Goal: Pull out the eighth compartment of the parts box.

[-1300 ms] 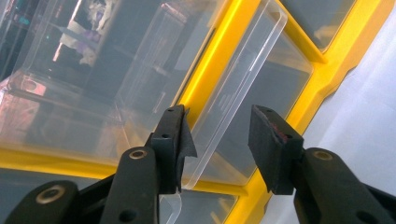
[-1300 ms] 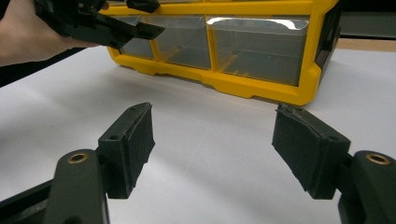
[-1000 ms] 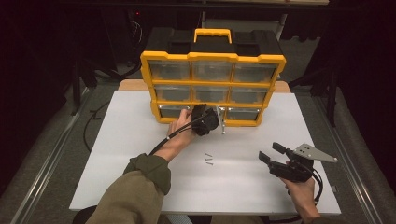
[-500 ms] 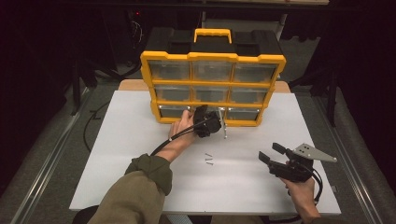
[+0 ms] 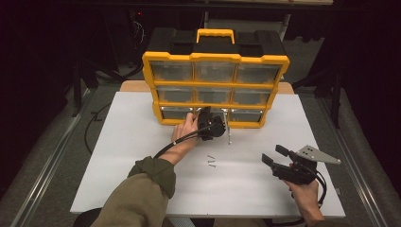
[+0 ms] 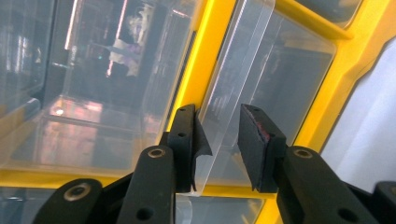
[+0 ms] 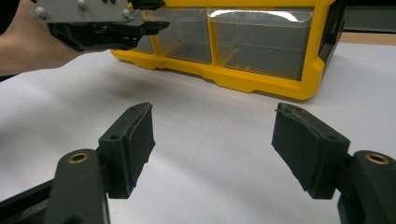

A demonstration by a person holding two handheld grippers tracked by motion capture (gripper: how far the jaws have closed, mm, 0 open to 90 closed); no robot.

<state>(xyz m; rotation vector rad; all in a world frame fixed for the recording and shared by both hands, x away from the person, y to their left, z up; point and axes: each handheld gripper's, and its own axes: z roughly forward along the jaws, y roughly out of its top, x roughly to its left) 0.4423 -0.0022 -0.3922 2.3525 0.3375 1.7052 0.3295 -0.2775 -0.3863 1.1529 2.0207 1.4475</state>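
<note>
A dark room surrounds a white worktop [image 5: 142, 142], on which a yellow and black drawer organiser [image 5: 215, 90] stands upright at the far side, its black top carrying a yellow handle [image 5: 215, 34]. Its front shows three rows of three clear plastic drawers. On the bare worktop in front of it lie a few small screws [image 5: 211, 161], just short of the middle.

The left gripper [image 5: 213, 124] is held up against the bottom row of the organiser, at the middle drawer [image 5: 212, 113]. In the left gripper view its jaws have just been closing and now stand narrow, with the clear pull tab [image 6: 224, 135] of that drawer between them; one pad touches the plastic, while a sliver of gap seems to remain at the other, so a firm clamp cannot be confirmed. The yellow frame [image 6: 205, 56] of the organiser runs behind the tab, and neighbouring clear drawers lie to either side.

The right gripper [image 5: 274, 156] rests low over the worktop at the near right, well apart from the organiser, with the person's hand [image 5: 305, 194] under it and a grey three-cornered plate [image 5: 314, 155] on top. In the right gripper view its jaws stand wide with nothing between them, only white worktop below, and the left gripper with its own grey plate [image 7: 79, 9] shows at the upper left against the organiser's bottom row
</note>
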